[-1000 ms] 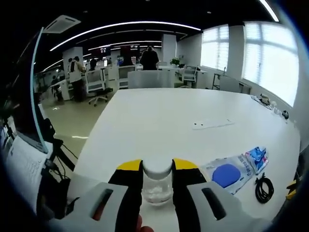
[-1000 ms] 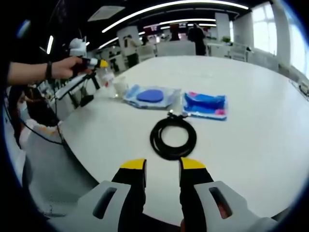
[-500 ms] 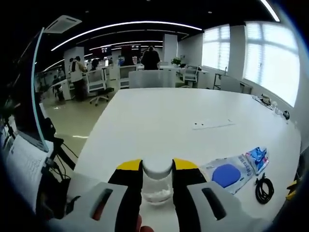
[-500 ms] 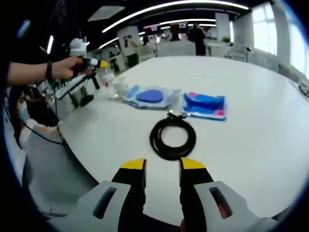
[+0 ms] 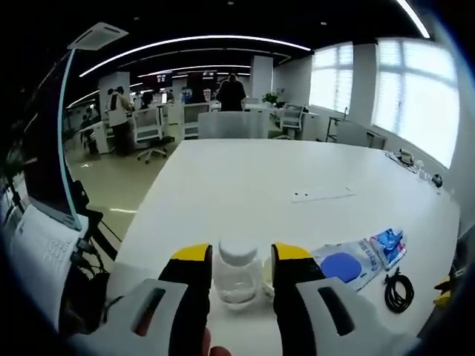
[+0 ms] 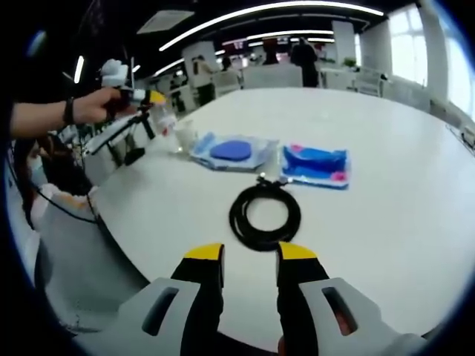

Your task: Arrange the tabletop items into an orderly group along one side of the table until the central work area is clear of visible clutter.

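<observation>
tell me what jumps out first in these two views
The clear jar standing between the left tool's parted jaws, near the white table's edge. In the right gripper view, a black coiled cable lies just ahead of the right tool, with two blue packets behind it in a row.

Both grippers, the left gripper [image 5: 238, 261] and the right gripper [image 6: 251, 257], have black jaws, yellow tips and grey-white bodies; a dark wristband [image 6: 69, 111] circles the wrist.

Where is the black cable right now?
In the right gripper view, the coiled black cable lies on the white table, just ahead of the right tongs, with the blue packets behind it.
</observation>
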A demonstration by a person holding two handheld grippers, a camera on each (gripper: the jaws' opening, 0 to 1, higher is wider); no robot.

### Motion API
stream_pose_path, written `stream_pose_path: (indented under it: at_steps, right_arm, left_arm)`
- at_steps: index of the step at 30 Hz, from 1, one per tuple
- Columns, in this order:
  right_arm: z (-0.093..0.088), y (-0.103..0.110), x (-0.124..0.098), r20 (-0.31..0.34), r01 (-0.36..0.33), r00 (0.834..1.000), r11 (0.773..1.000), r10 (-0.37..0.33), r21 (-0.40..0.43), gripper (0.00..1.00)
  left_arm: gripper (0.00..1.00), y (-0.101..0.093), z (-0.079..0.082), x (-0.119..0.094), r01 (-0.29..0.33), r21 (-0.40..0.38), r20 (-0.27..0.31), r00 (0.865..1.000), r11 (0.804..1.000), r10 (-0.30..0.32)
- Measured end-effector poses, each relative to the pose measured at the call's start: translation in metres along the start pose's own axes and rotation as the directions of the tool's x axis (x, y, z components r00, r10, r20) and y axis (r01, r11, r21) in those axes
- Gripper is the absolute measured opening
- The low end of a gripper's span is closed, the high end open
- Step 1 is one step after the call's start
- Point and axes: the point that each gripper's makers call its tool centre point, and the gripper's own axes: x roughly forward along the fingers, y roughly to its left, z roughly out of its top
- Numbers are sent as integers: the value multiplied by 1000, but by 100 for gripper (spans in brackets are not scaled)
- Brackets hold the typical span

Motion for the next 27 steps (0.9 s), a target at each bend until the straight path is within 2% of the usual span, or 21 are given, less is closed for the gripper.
stream_pose_path:
  at_steps: [5,9,11,13,20,27]
  right_arm:
    - [9,-8,1,-3,-7,1000,1000,7,-19,26]
    - [16,-15,2,-5,-11,1000,999,11,-33,26]
    - [19,-18,3,-9,-17,1000,999,16,-44,27]
    - [22,-19,4,-15,-24,1000,998,23,-54,28]
    - [28,-17,9,-35,-55,998,994,52,-96,28]
    - [31,-14,14,-53,-95,995,987,88,-134,28]
  left_arm:
    - [37,-8,-2,-24,-10,82,25,1000,997,8]
    - [38,-12,-2,-48,-21,94,57,998,995,15]
    - [38,-16,-6,-58,-7,70,62,998,998,2]
    - [38,-20,-16,-68,-9,79,53,999,997,5]
    - [38,-29,-60,-88,16,4,7,1000,1000,-17]
    - [41,-47,-87,-107,56,-30,-24,998,998,-56]
